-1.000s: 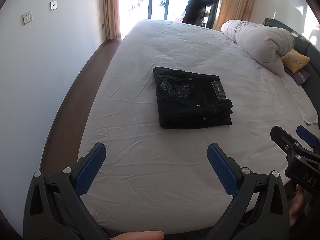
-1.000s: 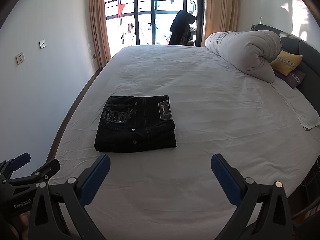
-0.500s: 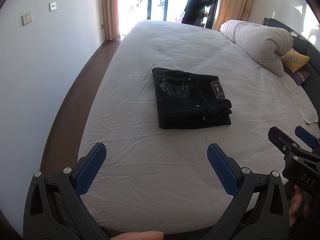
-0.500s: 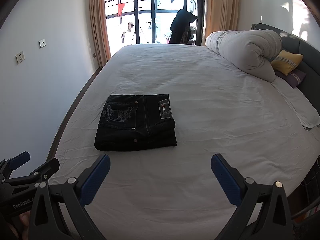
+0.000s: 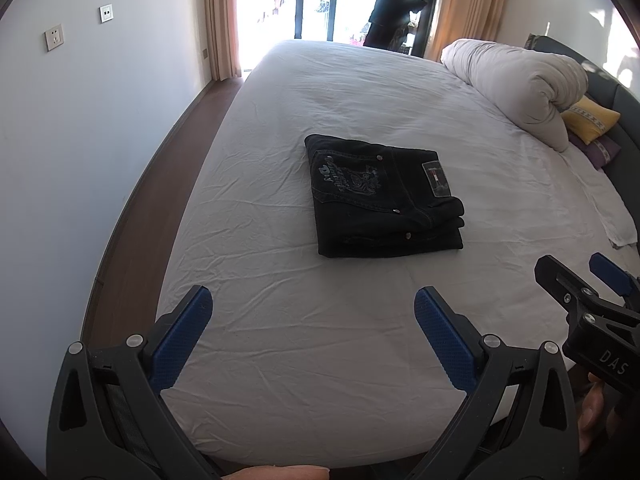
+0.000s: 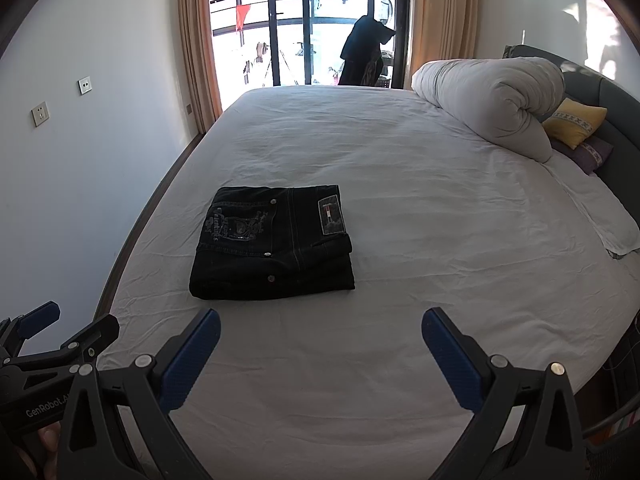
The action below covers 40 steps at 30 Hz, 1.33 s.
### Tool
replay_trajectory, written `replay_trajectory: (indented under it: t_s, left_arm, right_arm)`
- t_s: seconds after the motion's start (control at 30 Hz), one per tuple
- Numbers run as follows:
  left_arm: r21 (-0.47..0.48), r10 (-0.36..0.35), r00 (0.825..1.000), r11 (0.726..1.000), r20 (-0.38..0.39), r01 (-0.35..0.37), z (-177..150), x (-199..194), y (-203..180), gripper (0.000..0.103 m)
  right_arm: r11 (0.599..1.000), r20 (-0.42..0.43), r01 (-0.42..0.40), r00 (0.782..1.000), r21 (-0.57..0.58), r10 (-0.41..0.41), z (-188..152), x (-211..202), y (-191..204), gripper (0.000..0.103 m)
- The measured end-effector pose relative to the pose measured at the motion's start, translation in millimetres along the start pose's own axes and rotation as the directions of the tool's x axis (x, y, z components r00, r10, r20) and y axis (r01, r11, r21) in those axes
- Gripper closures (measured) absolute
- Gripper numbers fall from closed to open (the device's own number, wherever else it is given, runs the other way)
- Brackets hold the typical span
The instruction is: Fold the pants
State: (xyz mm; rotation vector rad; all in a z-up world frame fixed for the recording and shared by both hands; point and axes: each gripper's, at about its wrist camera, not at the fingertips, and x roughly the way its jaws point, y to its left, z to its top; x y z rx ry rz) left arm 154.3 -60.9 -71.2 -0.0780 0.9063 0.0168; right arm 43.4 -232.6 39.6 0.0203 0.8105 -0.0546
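Observation:
Black pants (image 5: 384, 198) lie folded in a neat rectangular stack on the white bed (image 5: 320, 340), back pocket embroidery and a waist patch facing up. They also show in the right wrist view (image 6: 272, 248). My left gripper (image 5: 312, 300) is open and empty, held over the bed's near edge, well short of the pants. My right gripper (image 6: 320, 322) is open and empty, also back from the pants. Each gripper shows at the other view's edge, the right one (image 5: 580, 292) and the left one (image 6: 60, 328).
A rolled white duvet (image 6: 492, 104) lies at the back right, with a yellow pillow (image 6: 576, 122) and a purple one beside it. A wall runs along the left with a wooden floor strip (image 5: 152, 184). Balcony doors with curtains (image 6: 304, 24) stand beyond the bed.
Both grippers stay open and nearly still. The left view has drifted very slightly, so the pants sit a touch higher in its frame.

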Motion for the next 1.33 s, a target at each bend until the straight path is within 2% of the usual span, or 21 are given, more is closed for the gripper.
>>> replay_trajectory:
  t_s: [1.33]
  left_arm:
    - [0.017,-0.004,1.000,1.000,0.009,0.004,-0.1,-0.3,0.0,0.000]
  right_arm:
    - [1.000,-0.006,-0.004,1.000,0.004,0.004,-5.1,0.2,-1.1,0.000]
